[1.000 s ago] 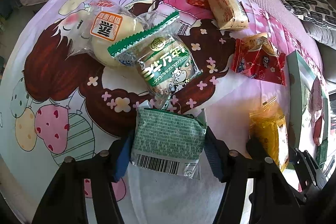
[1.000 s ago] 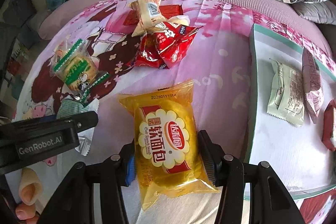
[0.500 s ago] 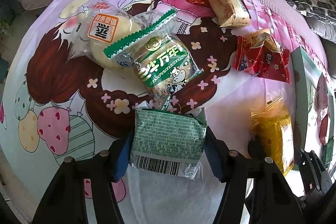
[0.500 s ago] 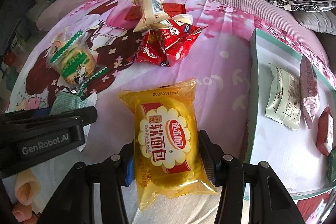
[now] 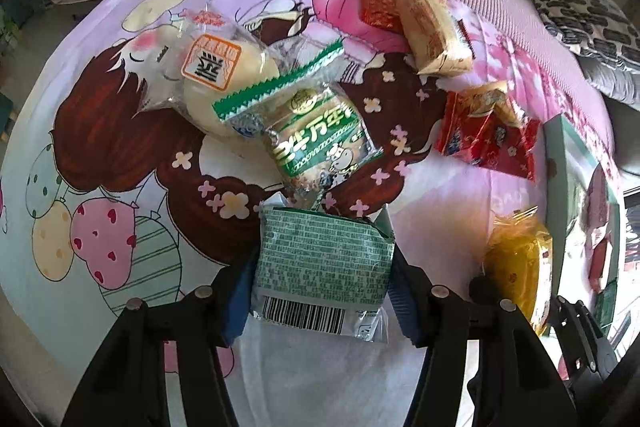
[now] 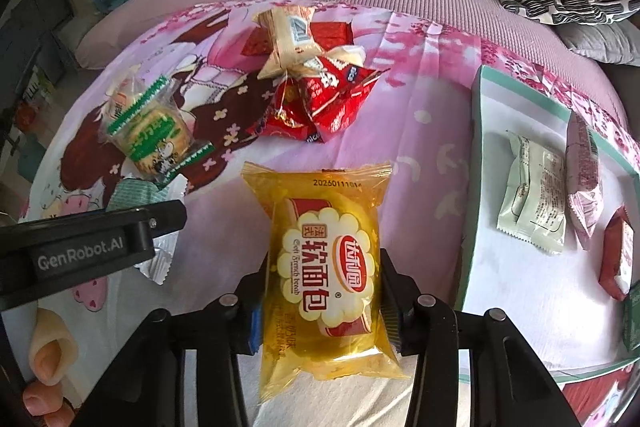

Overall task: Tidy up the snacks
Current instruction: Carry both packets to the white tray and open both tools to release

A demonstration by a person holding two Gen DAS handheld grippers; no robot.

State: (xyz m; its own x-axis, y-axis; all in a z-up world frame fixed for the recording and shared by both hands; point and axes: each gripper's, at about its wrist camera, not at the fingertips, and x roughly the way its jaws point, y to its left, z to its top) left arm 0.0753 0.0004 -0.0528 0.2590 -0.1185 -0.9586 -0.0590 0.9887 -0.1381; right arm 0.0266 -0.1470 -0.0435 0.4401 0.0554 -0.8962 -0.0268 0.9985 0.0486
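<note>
A: Since a second ago, both packets ride closer to the tray, and the red wrappers and the tray sit lower in both views. What does the left wrist view show?

B: The left gripper (image 5: 322, 291) has its fingers (image 5: 236, 301) clamped on the green packet (image 5: 322, 269), barcode end nearest the camera. It is held over the cartoon bedspread (image 5: 100, 155). Just beyond it lies the green-and-clear biscuit packet (image 5: 320, 143), overlapping the pale bun with an orange label (image 5: 224, 83). Farther off, a tan packet (image 5: 430, 31) rests on a flat red packet (image 5: 378, 9), and red wrappers (image 5: 490, 135) lie to the right. The yellow bread packet (image 5: 518, 267) shows at the right edge, beside the tray (image 5: 556, 155).

A: And the right wrist view?

B: The right gripper (image 6: 322, 295) has its fingers (image 6: 390, 293) squeezed on the yellow bread packet (image 6: 326, 267), lengthwise between them, above the bedspread (image 6: 420, 131) and just left of the tray (image 6: 476, 187). On the tray lie a pale green packet (image 6: 534, 191), a pink packet (image 6: 584, 175) and a red one (image 6: 618, 255). The left gripper (image 6: 92, 247) crosses the left side, and the person's fingertips (image 6: 52, 343) show below it. Behind are the red wrappers (image 6: 320, 103), the tan packet (image 6: 290, 35) and the biscuit packet (image 6: 152, 131).
</note>
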